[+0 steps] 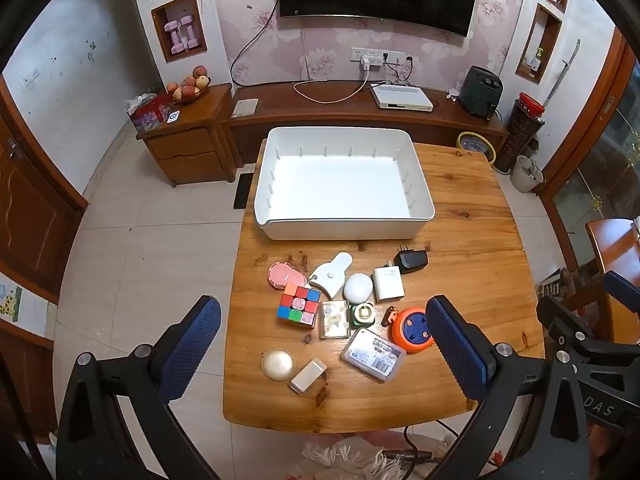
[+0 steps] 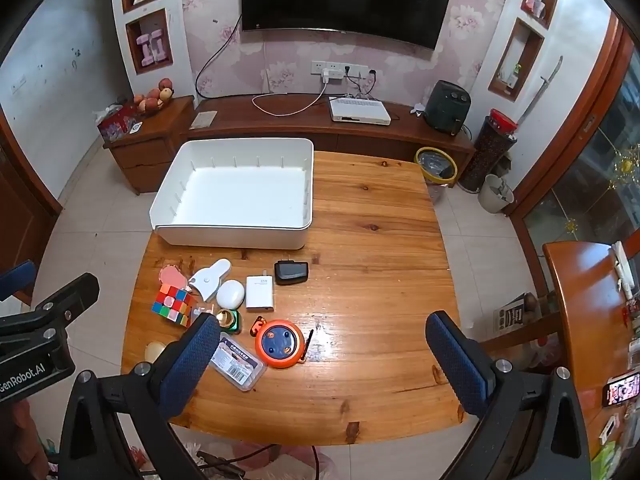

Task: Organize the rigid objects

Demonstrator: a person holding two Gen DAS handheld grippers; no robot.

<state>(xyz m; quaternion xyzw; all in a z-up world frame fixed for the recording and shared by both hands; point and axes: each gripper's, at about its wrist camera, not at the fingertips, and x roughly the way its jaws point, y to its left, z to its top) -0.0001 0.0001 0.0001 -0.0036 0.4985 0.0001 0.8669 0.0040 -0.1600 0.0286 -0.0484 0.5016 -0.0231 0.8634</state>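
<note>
An empty white bin [image 1: 344, 188] [image 2: 236, 196] stands at the far left of the wooden table [image 1: 472, 248] [image 2: 380, 240]. In front of it lie several small objects: a colour cube [image 1: 299, 305] [image 2: 173, 305], a white egg-shaped case [image 1: 358, 287] [image 2: 231, 294], a white charger [image 1: 388, 284] [image 2: 259, 293], a black adapter [image 1: 411, 261] [image 2: 291, 272], an orange round reel [image 1: 412, 329] [image 2: 280, 343], a clear labelled box [image 1: 373, 354] [image 2: 238, 362]. My left gripper [image 1: 320, 320] is open, high above them. My right gripper [image 2: 320, 336] is open, above bare table.
A pink case [image 1: 286, 275], a white clip tool [image 1: 331, 274], a round pearl case [image 1: 278, 365] and a small white box [image 1: 308, 375] also lie on the table. A TV cabinet [image 1: 360, 108] stands behind. A second table [image 2: 588, 320] is at the right.
</note>
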